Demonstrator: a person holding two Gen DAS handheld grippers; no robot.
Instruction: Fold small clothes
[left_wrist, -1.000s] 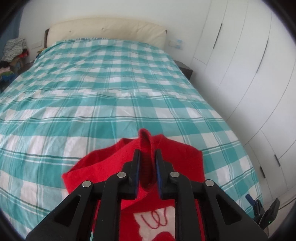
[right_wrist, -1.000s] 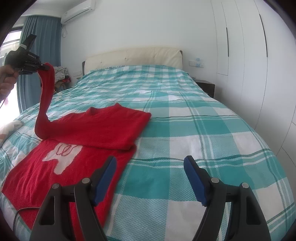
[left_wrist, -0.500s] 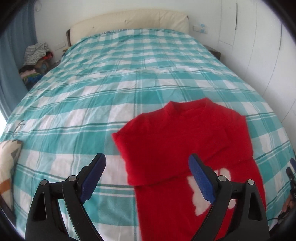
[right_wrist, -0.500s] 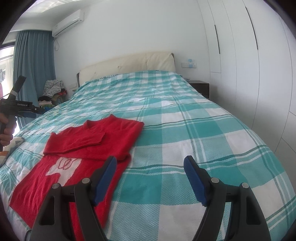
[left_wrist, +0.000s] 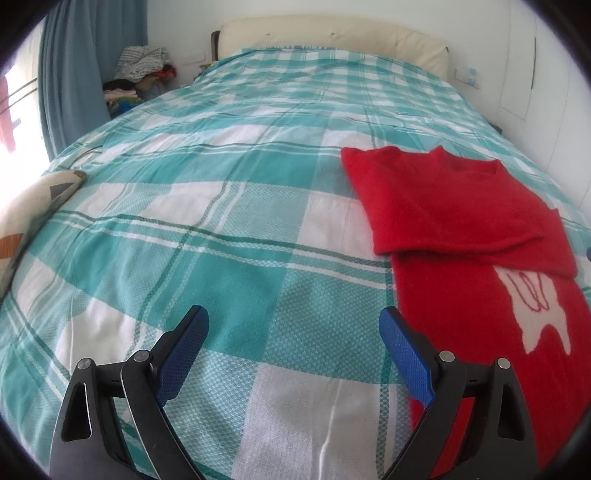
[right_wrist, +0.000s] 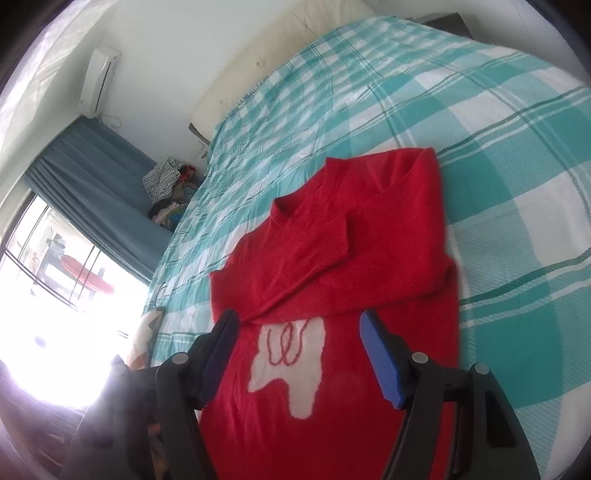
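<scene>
Red sweater (right_wrist: 332, 266) on the checked bed (left_wrist: 229, 206), sleeves folded across its chest.
White tooth motif (right_wrist: 291, 362) below the sleeves; left gripper (left_wrist: 295, 325) gapes empty beside the sweater, right gripper (right_wrist: 295, 325) has just been narrowing, empty, above it.

The left black two-finger gripper with blue pads (left_wrist: 293, 334) points downward, jaws spread wide with nothing between them, while the matching right gripper (right_wrist: 299, 338), rolled sideways, has its empty jaws just closing partway.
</scene>
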